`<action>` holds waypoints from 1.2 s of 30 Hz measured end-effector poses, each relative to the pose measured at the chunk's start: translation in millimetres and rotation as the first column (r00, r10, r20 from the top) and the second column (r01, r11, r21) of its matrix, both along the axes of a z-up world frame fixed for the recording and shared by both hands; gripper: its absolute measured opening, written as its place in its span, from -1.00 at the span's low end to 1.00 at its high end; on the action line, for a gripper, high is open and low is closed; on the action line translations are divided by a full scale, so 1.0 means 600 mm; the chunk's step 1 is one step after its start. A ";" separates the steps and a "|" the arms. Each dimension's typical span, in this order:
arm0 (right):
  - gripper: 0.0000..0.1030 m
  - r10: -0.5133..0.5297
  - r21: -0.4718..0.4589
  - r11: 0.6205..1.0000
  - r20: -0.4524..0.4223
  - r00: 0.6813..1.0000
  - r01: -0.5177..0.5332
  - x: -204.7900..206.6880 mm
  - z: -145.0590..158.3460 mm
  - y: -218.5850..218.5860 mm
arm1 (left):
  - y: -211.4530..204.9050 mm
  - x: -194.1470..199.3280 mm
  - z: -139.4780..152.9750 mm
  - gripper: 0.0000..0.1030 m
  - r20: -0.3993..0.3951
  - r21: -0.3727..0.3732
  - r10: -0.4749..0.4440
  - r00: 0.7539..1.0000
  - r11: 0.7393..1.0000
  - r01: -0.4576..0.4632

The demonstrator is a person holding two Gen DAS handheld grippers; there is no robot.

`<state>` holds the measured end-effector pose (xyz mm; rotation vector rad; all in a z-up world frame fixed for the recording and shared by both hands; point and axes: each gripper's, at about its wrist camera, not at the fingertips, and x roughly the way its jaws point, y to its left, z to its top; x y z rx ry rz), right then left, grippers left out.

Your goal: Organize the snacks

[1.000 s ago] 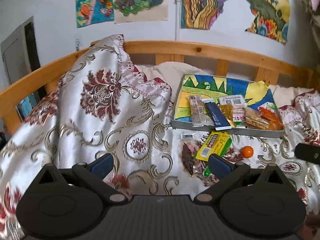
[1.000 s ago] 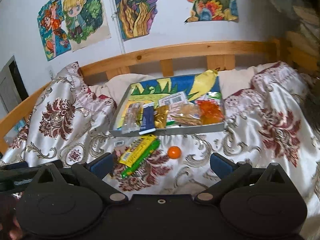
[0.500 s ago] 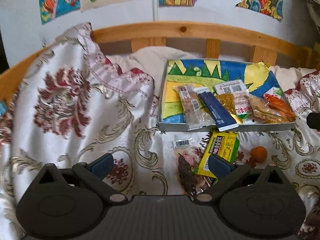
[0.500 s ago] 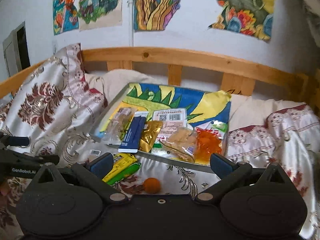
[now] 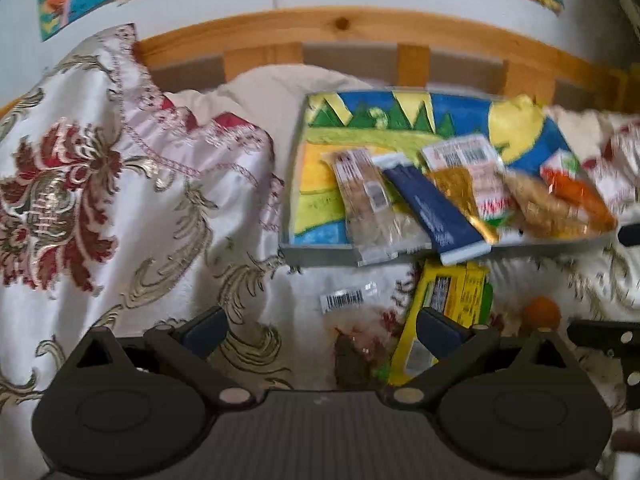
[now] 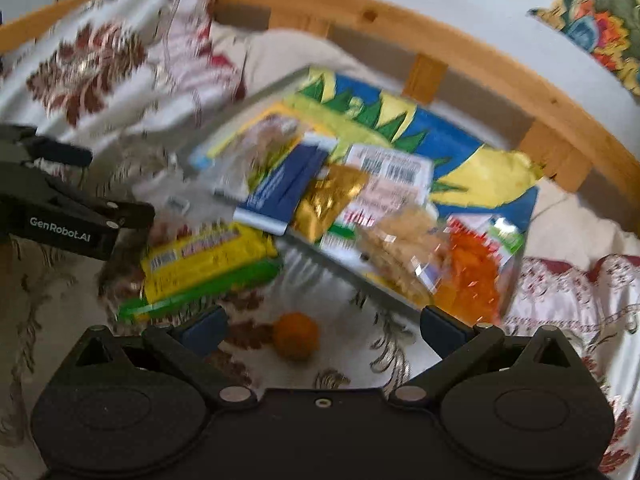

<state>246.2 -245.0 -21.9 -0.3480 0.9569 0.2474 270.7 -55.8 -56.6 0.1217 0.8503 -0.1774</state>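
Looking along the left gripper (image 5: pixel 320 330), we see its 2 fingers spread wide with nothing between them, hovering over the patterned bedspread (image 5: pixel 120 200). The right gripper (image 6: pixel 320 330) is likewise spread wide and empty, and a small orange ball (image 6: pixel 296 335) lies on the cover between its fingertips. A painted tray (image 5: pixel 316 256) rests on the bed near the wooden rail (image 5: pixel 360 28). Inside it we count a clear bar packet (image 5: pixel 366 200), a dark blue bar (image 5: pixel 434 208) overhanging the front edge, a gold packet (image 5: pixel 460 188), a biscuit bag (image 5: pixel 536 204) and an orange snack bag (image 5: pixel 576 192). Outside the tray, just beside its front wall, lie a yellow-green packet (image 6: pixel 204 268) and a small barcode label (image 5: pixel 346 300). Both views are blurred.
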 end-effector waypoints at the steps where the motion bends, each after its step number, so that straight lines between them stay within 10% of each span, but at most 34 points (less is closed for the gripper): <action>1: 0.99 -0.001 -0.003 1.000 -0.014 1.000 0.001 0.001 -0.006 -0.001 | 0.000 0.000 -0.007 0.99 -0.010 -0.003 -0.013 1.000 1.000 0.013; 9: 0.99 -0.034 -0.025 0.999 -0.109 0.993 0.031 0.012 -0.055 -0.016 | 0.033 0.022 -0.056 0.99 -0.176 -0.133 -0.016 0.984 0.991 -0.008; 19: 0.92 -0.027 -0.038 0.999 -0.129 0.991 0.022 0.028 -0.081 -0.008 | 0.020 0.025 -0.058 0.98 -0.217 0.005 -0.083 0.973 0.996 0.086; 36: 0.27 -0.004 0.127 0.992 -0.143 0.990 0.022 0.031 -0.095 -0.006 | 0.010 0.013 -0.049 0.13 -0.203 -0.061 -0.166 0.965 0.986 0.157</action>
